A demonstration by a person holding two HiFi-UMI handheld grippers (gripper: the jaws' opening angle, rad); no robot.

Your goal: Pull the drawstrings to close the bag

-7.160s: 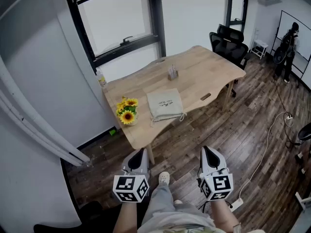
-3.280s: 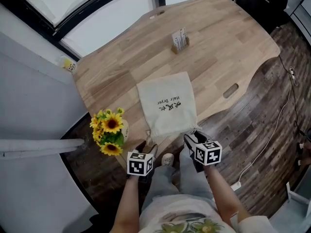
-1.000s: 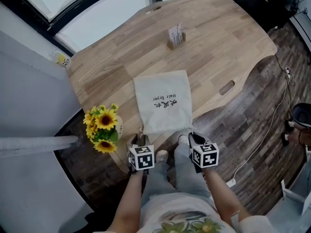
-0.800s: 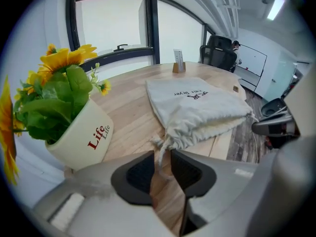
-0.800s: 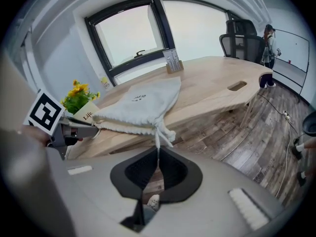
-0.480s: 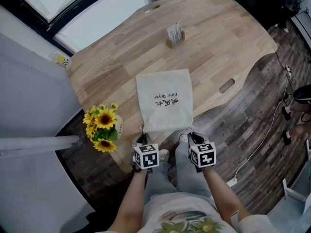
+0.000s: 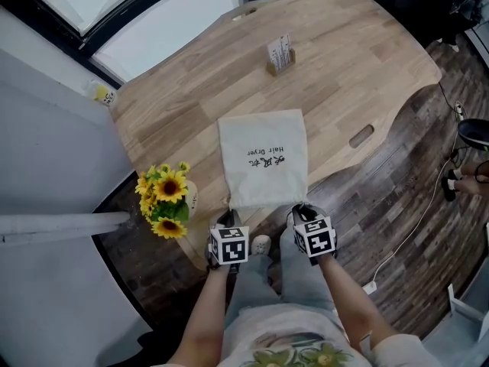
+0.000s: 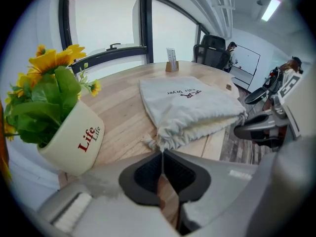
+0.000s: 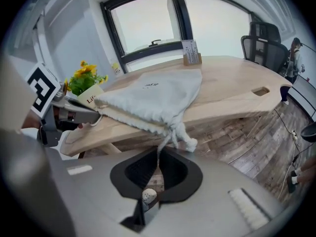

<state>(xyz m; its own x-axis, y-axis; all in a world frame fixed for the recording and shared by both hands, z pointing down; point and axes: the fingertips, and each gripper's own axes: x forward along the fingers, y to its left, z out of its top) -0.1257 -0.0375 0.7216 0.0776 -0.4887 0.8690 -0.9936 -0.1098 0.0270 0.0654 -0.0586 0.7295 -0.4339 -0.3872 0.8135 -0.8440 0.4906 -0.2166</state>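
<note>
Beige and lying flat on the table [image 7: 191,90], speaking of the bag [image 7: 263,157], with its gathered mouth right at the front edge and its bottom pointing toward the far edge. Pinching the left cord [image 8: 162,154] now with the left gripper [image 8: 162,165], pads closed tight on it just past the bag's left mouth corner. Clamping the right cord [image 9: 159,153] likewise with the right gripper [image 9: 158,165], jaws pressed together on the string, a knotted tail dangling beside it off the table's edge. Holding both grippers just off the front edge, one at each mouth corner, above the person's legs [image 7: 267,297]. Standing near the front left corner, just left of the bag: a cream pot [image 8: 74,137] carrying sunflowers [image 7: 164,193]. Sitting well apart toward the far edge, roughly in line with the bag: a card stand [image 7: 281,54].
</note>
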